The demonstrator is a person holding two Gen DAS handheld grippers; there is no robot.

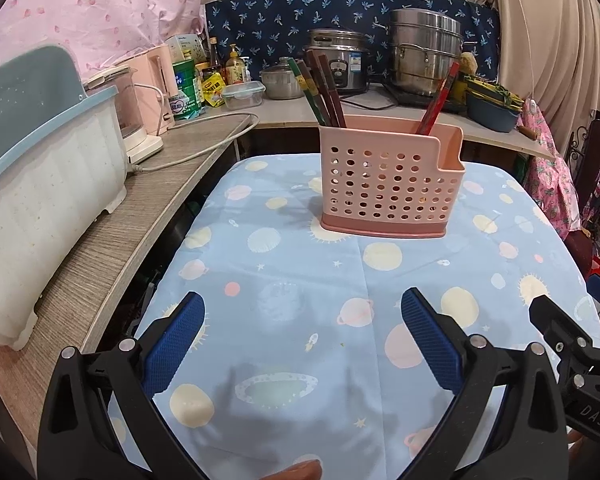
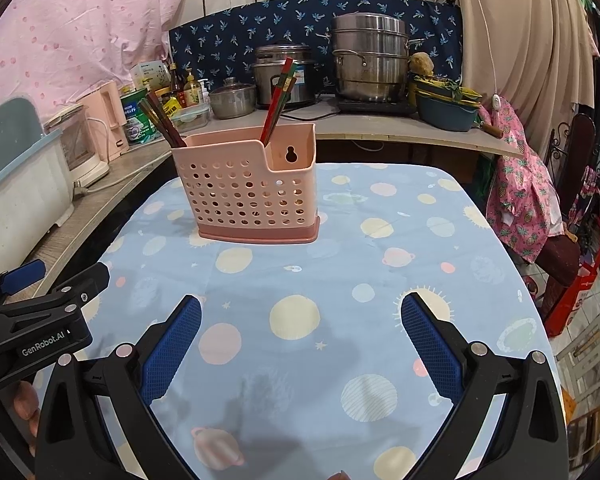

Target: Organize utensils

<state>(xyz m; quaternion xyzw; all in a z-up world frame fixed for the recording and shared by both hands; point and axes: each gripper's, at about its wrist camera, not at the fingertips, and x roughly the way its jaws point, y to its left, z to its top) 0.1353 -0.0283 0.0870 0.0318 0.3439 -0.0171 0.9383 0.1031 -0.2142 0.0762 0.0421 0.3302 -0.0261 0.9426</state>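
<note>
A pink perforated utensil holder (image 1: 388, 178) (image 2: 252, 192) stands upright on the table with the blue planet-print cloth (image 1: 300, 280) (image 2: 340, 264). Several dark brown and green chopsticks (image 1: 320, 88) (image 2: 162, 120) lean in its left compartment. Red chopsticks (image 1: 438, 100) (image 2: 278, 100) lean in the right compartment. My left gripper (image 1: 302, 332) hovers open over the near part of the cloth, well short of the holder, with nothing between its fingers. My right gripper (image 2: 300, 336) is also open and holds nothing, beside the left one; its black body (image 1: 572, 352) shows at the right of the left wrist view.
A wooden counter (image 1: 120, 232) runs along the left with a white and blue dish rack (image 1: 40, 184), a pink kettle (image 1: 156, 80) and a cord (image 1: 204, 140). Behind the table stand a rice cooker (image 2: 284, 76), steel pots (image 2: 370, 56), bottles and tubs. Chairs and clothes crowd the right.
</note>
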